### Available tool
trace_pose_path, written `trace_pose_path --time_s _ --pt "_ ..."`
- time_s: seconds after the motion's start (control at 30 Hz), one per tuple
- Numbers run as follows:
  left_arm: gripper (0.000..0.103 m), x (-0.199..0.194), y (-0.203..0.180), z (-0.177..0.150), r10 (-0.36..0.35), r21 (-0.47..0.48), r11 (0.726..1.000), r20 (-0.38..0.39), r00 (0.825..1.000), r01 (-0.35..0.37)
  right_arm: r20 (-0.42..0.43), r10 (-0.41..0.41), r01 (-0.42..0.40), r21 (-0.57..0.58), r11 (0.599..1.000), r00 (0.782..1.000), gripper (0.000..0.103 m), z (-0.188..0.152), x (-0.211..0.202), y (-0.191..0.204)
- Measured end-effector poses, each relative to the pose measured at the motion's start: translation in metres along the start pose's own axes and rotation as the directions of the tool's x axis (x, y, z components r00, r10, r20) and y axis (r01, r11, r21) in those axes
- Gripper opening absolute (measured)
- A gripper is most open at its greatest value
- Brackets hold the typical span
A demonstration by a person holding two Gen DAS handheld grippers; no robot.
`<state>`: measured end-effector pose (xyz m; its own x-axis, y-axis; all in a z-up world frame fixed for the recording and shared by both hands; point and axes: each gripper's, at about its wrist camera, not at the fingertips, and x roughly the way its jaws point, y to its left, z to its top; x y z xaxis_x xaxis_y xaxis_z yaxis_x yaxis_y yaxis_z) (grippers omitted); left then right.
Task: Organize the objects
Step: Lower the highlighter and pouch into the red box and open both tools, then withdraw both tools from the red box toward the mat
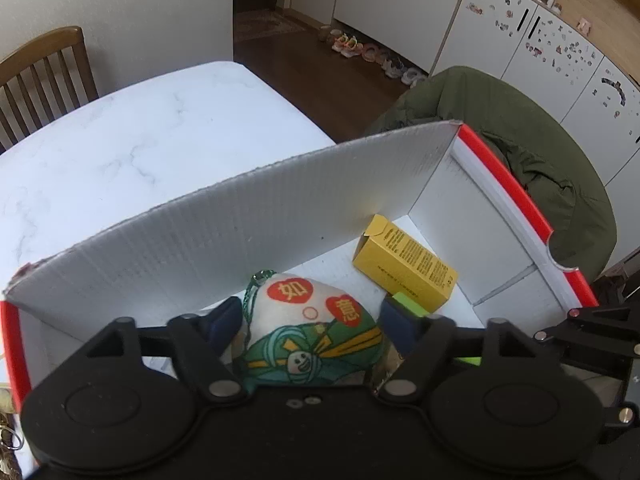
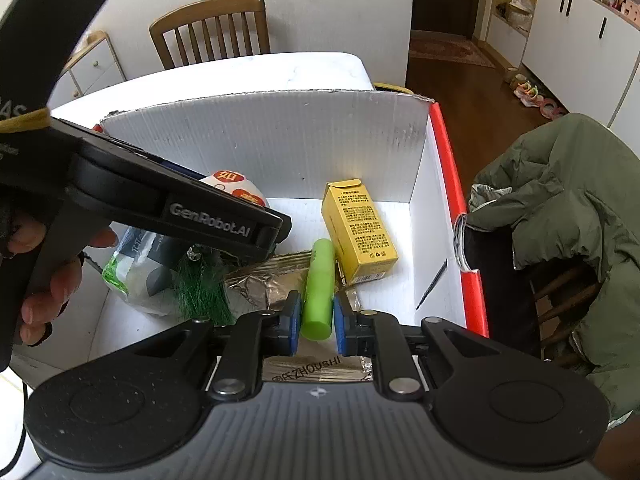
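Note:
A white corrugated box with red rims stands open on the marble table. My left gripper is shut on a white and green cloth pouch with red circles, held over the box's left part. From the right wrist view that gripper reaches in from the left, and the pouch shows at its tip with a green tassel hanging below. My right gripper is shut on a lime green tube low inside the box. A yellow carton lies on the box floor near the far right corner.
A silver foil packet and a white and green plastic packet lie on the box floor. A thin black stick leans on the right wall. A chair draped with an olive jacket is right of the box; a wooden chair stands beyond the table.

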<state>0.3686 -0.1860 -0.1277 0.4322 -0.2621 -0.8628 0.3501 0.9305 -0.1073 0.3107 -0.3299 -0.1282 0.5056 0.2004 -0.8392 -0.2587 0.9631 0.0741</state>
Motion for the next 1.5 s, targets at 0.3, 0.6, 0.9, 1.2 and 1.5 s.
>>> trace_pose_path --time_s 0.3,0.6,0.9,1.2,1.5 --pt "0.083 -0.023 0.001 -0.004 0.017 -0.02 1.0 0.057 0.998 -0.016 0.03 0.032 -0.031 -0.009 0.999 0.999 0.027 -0.004 -0.018 0.002" --pt "0.085 -0.06 0.002 -0.016 0.018 -0.035 0.999 0.136 0.991 -0.014 0.066 0.056 -0.055 -0.015 0.998 0.996 0.028 -0.008 -0.042 0.006" --pt "0.087 -0.112 0.003 -0.041 0.009 -0.04 0.999 0.227 0.974 0.0 0.125 0.096 -0.093 -0.026 0.995 0.987 0.029 -0.012 -0.077 0.015" --pt "0.091 -0.165 0.015 -0.071 -0.011 -0.039 0.999 0.304 0.952 0.024 0.181 0.102 -0.096 -0.039 0.995 0.978 0.047 -0.016 -0.105 0.036" --pt "0.099 -0.207 0.054 -0.105 0.021 -0.07 0.998 0.355 0.935 0.004 0.206 0.111 -0.1 -0.06 0.993 0.972 0.056 -0.015 -0.121 0.077"
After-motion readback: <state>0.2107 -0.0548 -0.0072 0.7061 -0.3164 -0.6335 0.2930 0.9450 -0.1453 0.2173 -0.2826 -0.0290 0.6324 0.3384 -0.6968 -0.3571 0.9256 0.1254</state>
